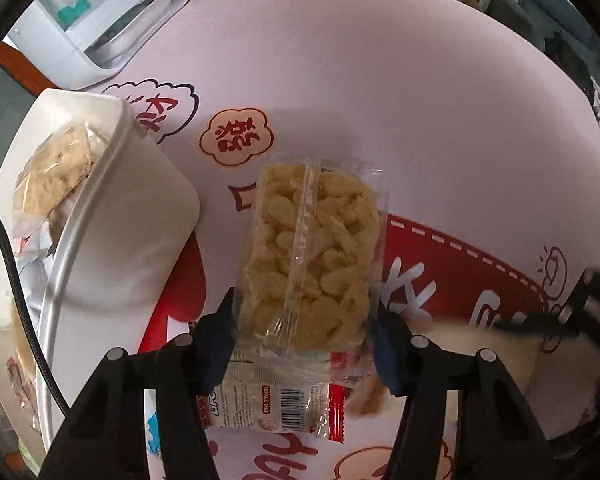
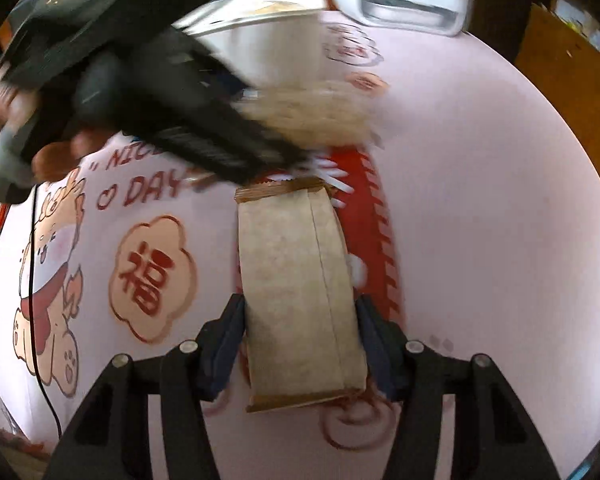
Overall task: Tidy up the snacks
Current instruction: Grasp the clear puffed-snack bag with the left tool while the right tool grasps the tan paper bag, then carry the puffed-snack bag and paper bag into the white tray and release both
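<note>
Surface: pink printed tablecloth (image 1: 380, 80).
Left fingers (image 1: 220, 332): clamped on clear puffed-snack pack (image 1: 308, 256), beside white bin (image 1: 100, 232).
Right fingers (image 2: 224, 344): clamped on tan packet (image 2: 296, 292).
Advice: lift both level; keep grips centred.

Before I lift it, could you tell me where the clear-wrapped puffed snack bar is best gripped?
Grip the puffed snack bar across its narrow width near the near end, coming from above. It lies flat, its long sides parallel, and the left gripper already brackets it there.

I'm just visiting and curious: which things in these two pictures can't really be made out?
- Left wrist view: what else fills the white bin; its wall hides it.
- Left wrist view: the barcoded packet lies partly under the clear puffed-snack pack.
- Right wrist view: the other gripper is motion-blurred.
</note>
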A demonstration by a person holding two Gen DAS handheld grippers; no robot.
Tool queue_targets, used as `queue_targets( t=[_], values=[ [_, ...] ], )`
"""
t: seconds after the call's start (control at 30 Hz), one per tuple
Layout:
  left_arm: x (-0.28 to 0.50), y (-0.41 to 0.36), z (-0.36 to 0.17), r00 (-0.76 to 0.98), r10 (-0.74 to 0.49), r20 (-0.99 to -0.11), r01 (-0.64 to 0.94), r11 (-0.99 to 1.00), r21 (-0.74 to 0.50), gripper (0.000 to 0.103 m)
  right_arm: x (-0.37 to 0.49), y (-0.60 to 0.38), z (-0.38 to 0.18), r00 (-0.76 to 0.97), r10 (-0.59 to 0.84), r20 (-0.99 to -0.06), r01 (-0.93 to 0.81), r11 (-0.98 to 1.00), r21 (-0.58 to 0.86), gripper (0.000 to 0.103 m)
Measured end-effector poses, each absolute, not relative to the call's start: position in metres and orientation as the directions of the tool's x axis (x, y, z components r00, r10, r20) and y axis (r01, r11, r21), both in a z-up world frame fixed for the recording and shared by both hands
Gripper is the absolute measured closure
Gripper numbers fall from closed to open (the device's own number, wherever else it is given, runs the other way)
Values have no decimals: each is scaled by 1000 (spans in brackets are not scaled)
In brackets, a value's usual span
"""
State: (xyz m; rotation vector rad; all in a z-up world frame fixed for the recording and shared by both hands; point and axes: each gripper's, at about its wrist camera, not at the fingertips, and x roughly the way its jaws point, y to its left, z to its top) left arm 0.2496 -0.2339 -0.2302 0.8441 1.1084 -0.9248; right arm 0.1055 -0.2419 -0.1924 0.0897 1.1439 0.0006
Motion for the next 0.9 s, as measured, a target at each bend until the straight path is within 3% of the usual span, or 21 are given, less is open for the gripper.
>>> queue_targets(
  t=[0.37, 0.67, 0.83, 0.9],
  values=[
    [217, -192, -189, 242, -215, -946, 884, 450, 124, 46, 94, -290, -175, 426, 31, -904, 138, 985, 99, 47],
    [228, -145, -98, 381, -247, -891, 798, 575, 181, 46, 143, -287, -85, 579, 38, -814, 2, 999, 49, 47],
    [261, -123, -59, 400, -259, -879, 734, 665, 138, 46, 191, -281, -32, 649, 43, -760, -45, 999, 18, 47],
    [270, -114, -46, 453, -223, -863, 699, 689, 189, 46, 205, -275, -6, 682, 47, -729, -63, 998, 5, 47]
  ],
)
